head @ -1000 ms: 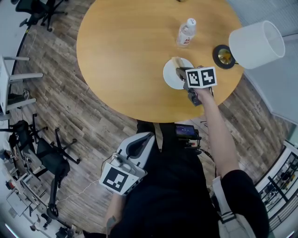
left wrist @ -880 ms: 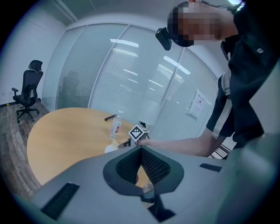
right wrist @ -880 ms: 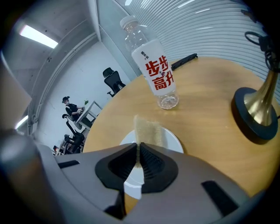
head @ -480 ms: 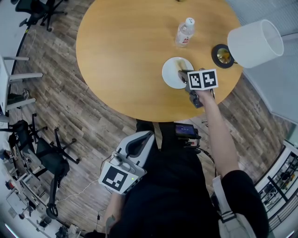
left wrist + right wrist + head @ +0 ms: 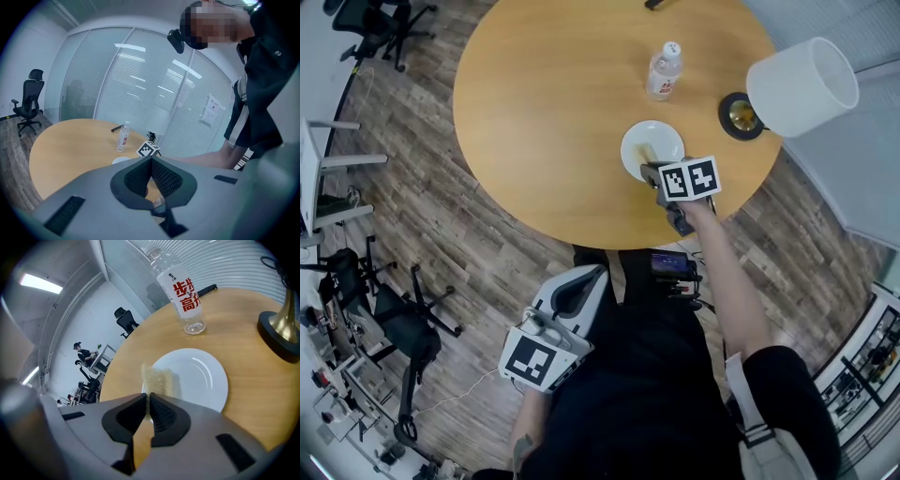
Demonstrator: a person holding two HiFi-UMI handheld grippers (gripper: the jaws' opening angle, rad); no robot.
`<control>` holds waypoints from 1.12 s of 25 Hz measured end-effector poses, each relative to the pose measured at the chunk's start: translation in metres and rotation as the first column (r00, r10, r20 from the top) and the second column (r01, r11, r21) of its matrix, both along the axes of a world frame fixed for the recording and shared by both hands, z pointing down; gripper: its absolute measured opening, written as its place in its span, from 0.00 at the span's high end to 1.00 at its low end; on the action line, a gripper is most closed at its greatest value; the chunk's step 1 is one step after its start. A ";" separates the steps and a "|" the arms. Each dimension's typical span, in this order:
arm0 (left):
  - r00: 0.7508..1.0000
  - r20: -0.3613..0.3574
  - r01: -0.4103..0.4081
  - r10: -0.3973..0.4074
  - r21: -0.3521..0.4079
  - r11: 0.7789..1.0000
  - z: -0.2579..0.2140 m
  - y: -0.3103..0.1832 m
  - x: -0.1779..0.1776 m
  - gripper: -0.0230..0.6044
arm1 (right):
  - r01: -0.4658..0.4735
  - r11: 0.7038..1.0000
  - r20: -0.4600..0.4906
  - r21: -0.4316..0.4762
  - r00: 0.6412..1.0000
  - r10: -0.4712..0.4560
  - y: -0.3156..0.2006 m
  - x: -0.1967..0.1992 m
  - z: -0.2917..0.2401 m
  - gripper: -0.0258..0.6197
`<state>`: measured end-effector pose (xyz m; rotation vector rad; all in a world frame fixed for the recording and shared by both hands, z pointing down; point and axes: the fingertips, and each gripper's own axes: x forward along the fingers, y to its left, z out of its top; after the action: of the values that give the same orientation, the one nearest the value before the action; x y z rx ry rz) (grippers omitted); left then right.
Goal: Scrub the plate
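On the desk (image 5: 534,112), near its 5 o'clock edge, sits the plate (image 5: 642,141). The right gripper (image 5: 652,172) has its fingers clenched on a sponge (image 5: 157,379) at the plate's 9 o'clock side, so scrubbing looks under way. The next move likely calls for a pressed sweep toward 3 o'clock. The left gripper (image 5: 574,292) hangs off the desk, its fingers together and empty.

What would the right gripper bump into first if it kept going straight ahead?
Probably the white plate: the sponge in the right gripper reaches over its near rim. Beyond stands the water bottle, but depth is unclear.
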<state>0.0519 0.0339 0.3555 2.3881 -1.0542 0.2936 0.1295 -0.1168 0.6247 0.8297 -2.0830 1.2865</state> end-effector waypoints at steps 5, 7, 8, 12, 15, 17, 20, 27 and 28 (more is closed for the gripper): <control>1.000 -0.006 0.001 -0.001 0.007 1.000 -0.002 0.001 0.002 0.95 | -0.025 1.000 0.000 0.005 1.000 0.025 -0.005 0.022 -0.004 0.91; 1.000 -0.005 -0.002 0.002 0.010 1.000 -0.002 0.001 0.004 0.95 | -0.045 0.999 0.003 0.003 0.999 0.045 -0.009 0.032 -0.005 0.91; 1.000 -0.001 -0.003 0.003 0.010 1.000 -0.003 0.001 0.004 0.95 | -0.056 0.998 0.003 0.003 0.998 0.056 -0.011 0.037 -0.006 0.91; 0.999 0.036 -0.003 0.003 0.002 1.000 -0.005 0.002 0.002 0.95 | -0.103 0.995 0.007 0.015 0.995 0.103 -0.017 0.051 -0.010 0.91; 0.998 0.056 -0.005 0.005 0.001 1.000 -0.006 0.004 -0.001 0.95 | -0.111 0.993 0.030 0.051 0.994 0.110 -0.016 0.053 -0.019 0.91; 0.998 0.056 -0.021 0.021 0.015 1.000 -0.006 0.005 -0.002 0.95 | -0.108 0.990 0.045 0.086 0.993 0.105 -0.009 0.052 -0.026 0.91; 0.996 0.054 -0.071 0.069 0.037 0.997 -0.008 0.002 -0.004 0.95 | -0.146 0.981 0.060 0.125 0.988 0.139 0.001 0.052 -0.042 0.91; 0.978 0.035 -0.209 0.207 0.100 0.973 -0.026 0.009 -0.015 0.95 | -0.253 0.950 0.212 0.185 0.954 0.213 0.052 0.024 -0.109 0.91; 0.977 0.013 -0.212 0.211 0.102 0.972 -0.027 0.010 -0.021 0.95 | -0.271 0.942 0.236 0.195 0.946 0.223 0.060 0.018 -0.119 0.91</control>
<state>0.0304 0.0444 0.3280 2.5986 -0.8342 0.3235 0.1477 -0.0566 0.5053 1.1307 -2.3865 1.3322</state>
